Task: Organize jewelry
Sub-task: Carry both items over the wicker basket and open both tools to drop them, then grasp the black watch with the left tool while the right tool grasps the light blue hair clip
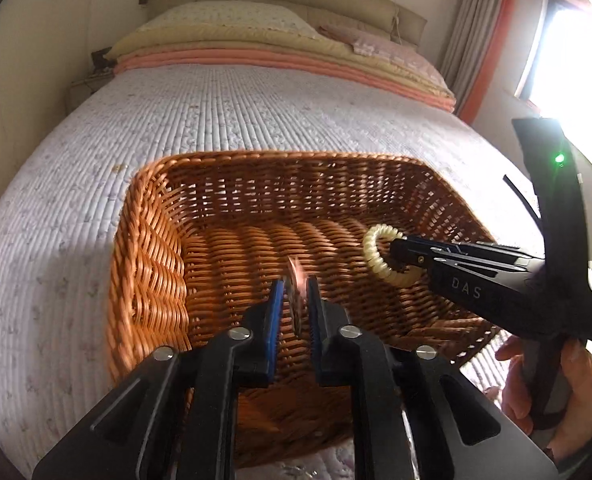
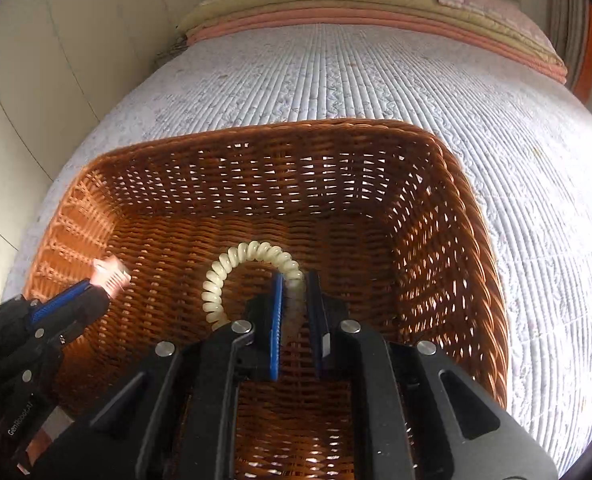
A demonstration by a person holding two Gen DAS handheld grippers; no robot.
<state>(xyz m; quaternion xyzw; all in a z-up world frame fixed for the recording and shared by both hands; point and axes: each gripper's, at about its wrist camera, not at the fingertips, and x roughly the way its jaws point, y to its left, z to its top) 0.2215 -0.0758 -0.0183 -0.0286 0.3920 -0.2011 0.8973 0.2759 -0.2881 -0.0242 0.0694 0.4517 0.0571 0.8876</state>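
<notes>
Wicker all around: the brown basket (image 1: 151,248) sits on the quilted white bedspread (image 1: 255,112), and both grippers hang over its open top. Left gripper (image 1: 296,300) has its blue-padded fingers drawn narrow onto a small pinkish comb-like clip (image 2: 111,273), blurred in its own view, sharper from the right camera. Right gripper (image 2: 296,300) is pinched tight on a cream spiral hair tie (image 2: 231,272), the loop curling out left of the fingers, above the woven floor. Folded blankets (image 1: 279,56) are stacked at the far end, bright window (image 1: 576,56) at right.
</notes>
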